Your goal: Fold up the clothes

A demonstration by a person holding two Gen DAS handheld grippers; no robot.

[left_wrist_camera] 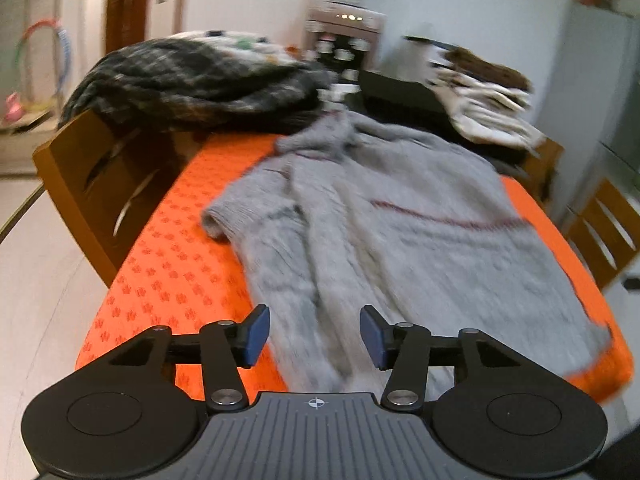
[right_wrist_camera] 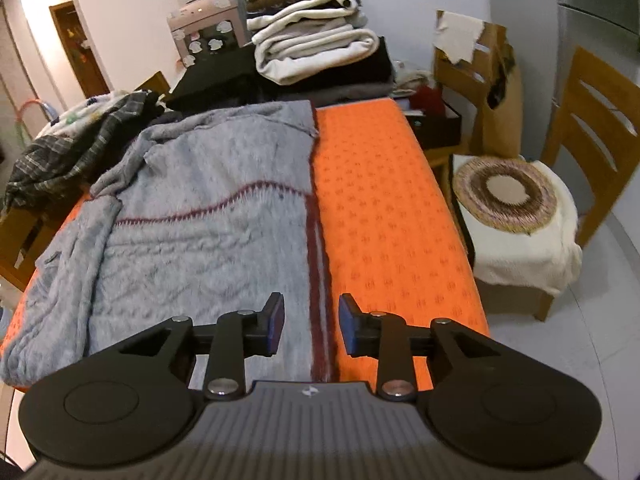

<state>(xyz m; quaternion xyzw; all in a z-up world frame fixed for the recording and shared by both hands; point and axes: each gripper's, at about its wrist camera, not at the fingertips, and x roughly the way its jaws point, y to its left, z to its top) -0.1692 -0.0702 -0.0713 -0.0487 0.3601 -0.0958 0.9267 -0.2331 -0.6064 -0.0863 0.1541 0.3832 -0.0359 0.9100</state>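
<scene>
Sweater [right_wrist_camera: 192,216], grey with a maroon stripe, lay spread across the orange tablecloth [right_wrist_camera: 384,216], one sleeve rumpled at its left side. Left gripper [left_wrist_camera: 314,334] hovered over the near hem, jaws spread, holding nothing. Right gripper [right_wrist_camera: 311,324] sat above the maroon edge band, jaws also apart, empty. Plaid pile [left_wrist_camera: 192,80] crowded the far left corner; folded stack [right_wrist_camera: 316,44] sat at the far end. Wooden chair [right_wrist_camera: 560,168] with a round mat [right_wrist_camera: 505,196] stood beside the table's right.

White walls [right_wrist_camera: 132,8] surround pale floor [right_wrist_camera: 592,304]; wooden chairs [right_wrist_camera: 592,120] stand at three o'clock, a brown door [left_wrist_camera: 128,0] at eleven.
</scene>
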